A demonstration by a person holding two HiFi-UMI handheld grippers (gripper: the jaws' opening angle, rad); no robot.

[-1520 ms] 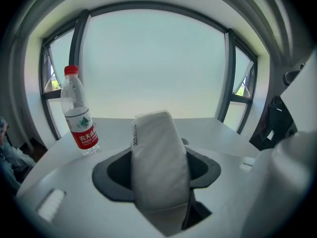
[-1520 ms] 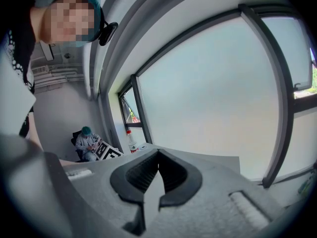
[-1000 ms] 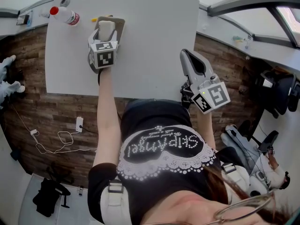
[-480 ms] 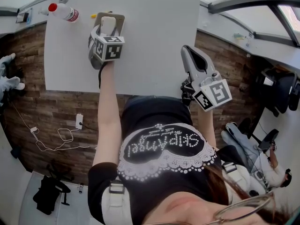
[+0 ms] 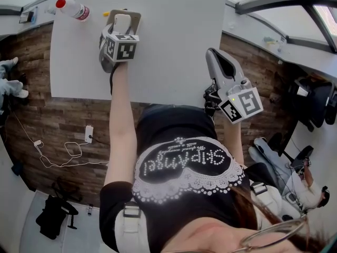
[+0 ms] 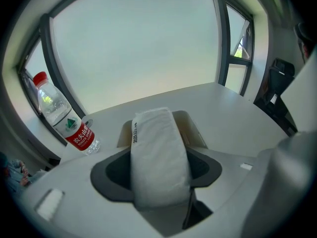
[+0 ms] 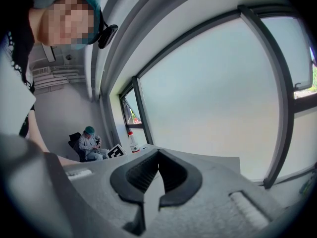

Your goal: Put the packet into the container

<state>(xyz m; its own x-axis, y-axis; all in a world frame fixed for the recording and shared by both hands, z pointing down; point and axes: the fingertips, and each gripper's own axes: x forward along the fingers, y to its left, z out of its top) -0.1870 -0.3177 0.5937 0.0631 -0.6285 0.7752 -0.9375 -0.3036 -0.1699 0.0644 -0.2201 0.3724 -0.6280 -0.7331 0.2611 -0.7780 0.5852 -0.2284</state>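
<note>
Now that my left gripper [image 5: 119, 28] has rolled slightly since a second ago, the white packet [image 6: 158, 152], clamped in its wide-set jaws, points down over the tan container [image 6: 194, 128]; release comes next, I judge; my right gripper [image 7: 158, 155] hangs empty, jaws drawn together.

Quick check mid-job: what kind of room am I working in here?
Probably an office or lab workroom: a plain white table, large dark-framed windows, and black office chairs on a wood-look floor.
</note>
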